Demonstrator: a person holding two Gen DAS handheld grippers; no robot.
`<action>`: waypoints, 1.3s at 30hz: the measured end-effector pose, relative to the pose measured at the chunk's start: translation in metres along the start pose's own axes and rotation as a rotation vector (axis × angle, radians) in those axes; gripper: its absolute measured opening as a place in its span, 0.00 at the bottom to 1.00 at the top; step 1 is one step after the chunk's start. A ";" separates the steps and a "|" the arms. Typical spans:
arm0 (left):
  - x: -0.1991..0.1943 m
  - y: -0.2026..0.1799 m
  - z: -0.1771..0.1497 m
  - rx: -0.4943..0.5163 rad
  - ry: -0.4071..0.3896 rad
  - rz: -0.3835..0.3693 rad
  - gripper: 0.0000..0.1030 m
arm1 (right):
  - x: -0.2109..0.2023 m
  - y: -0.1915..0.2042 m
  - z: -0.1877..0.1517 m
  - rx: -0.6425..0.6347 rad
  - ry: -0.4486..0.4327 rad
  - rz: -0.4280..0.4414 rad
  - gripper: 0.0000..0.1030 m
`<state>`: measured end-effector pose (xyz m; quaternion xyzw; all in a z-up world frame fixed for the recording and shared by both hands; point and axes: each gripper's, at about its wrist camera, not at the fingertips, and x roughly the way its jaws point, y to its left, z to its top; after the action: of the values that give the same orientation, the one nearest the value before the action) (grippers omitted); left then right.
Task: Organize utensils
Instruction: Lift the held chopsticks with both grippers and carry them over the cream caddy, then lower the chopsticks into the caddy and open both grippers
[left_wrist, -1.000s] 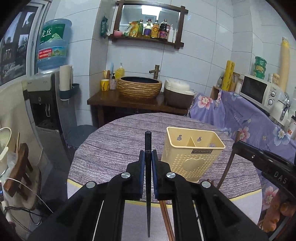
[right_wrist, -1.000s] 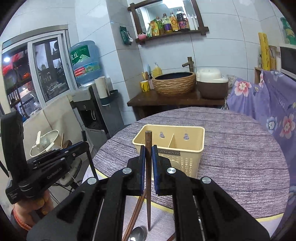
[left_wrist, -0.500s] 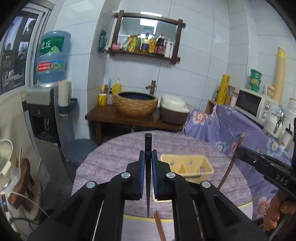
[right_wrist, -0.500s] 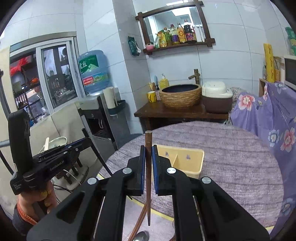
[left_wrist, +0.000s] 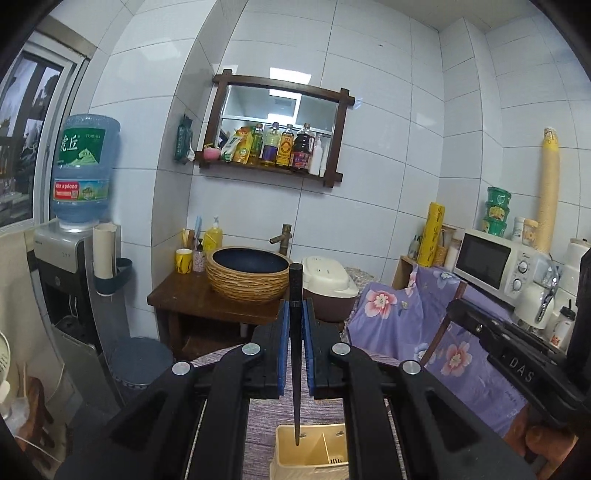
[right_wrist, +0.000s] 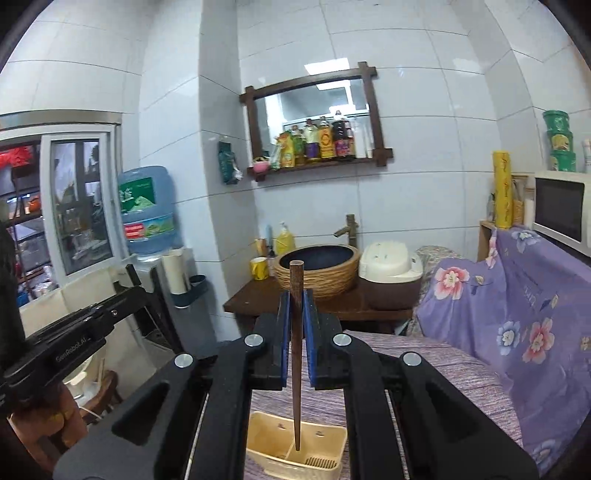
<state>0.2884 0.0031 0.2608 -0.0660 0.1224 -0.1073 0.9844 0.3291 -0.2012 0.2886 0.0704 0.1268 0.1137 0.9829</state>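
Note:
My left gripper (left_wrist: 295, 328) is shut on a black chopstick (left_wrist: 295, 354) held upright, its tip hanging over the left compartment of the cream utensil holder (left_wrist: 314, 456) below. My right gripper (right_wrist: 296, 321) is shut on a brown wooden chopstick (right_wrist: 296, 354), also upright, its tip over the same holder (right_wrist: 295, 450), near the divider. The right gripper's body shows at the right of the left wrist view (left_wrist: 509, 365); the left gripper's body shows at the left of the right wrist view (right_wrist: 70, 339).
The holder stands on a round table with a purple striped cloth (right_wrist: 424, 373). Behind are a wooden stand with a woven basin (left_wrist: 247, 275), a rice cooker (left_wrist: 327, 282), a water dispenser (left_wrist: 70, 258) and a floral-covered counter with a microwave (left_wrist: 491, 264).
Both grippers have risen and moved over the holder with their chopsticks. The holder has dropped from mid-frame to the bottom edge of both views. Both stay shut.

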 end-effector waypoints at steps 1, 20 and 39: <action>0.008 -0.001 -0.009 -0.013 0.015 0.000 0.08 | 0.005 -0.003 -0.009 0.008 0.007 -0.009 0.08; 0.071 0.003 -0.111 -0.028 0.255 -0.003 0.08 | 0.061 -0.033 -0.108 0.058 0.185 -0.062 0.08; 0.013 0.020 -0.158 0.007 0.322 0.034 0.66 | 0.003 -0.050 -0.163 0.044 0.226 -0.122 0.57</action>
<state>0.2645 0.0030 0.1027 -0.0422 0.2795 -0.1004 0.9539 0.2988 -0.2305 0.1236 0.0710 0.2433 0.0580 0.9656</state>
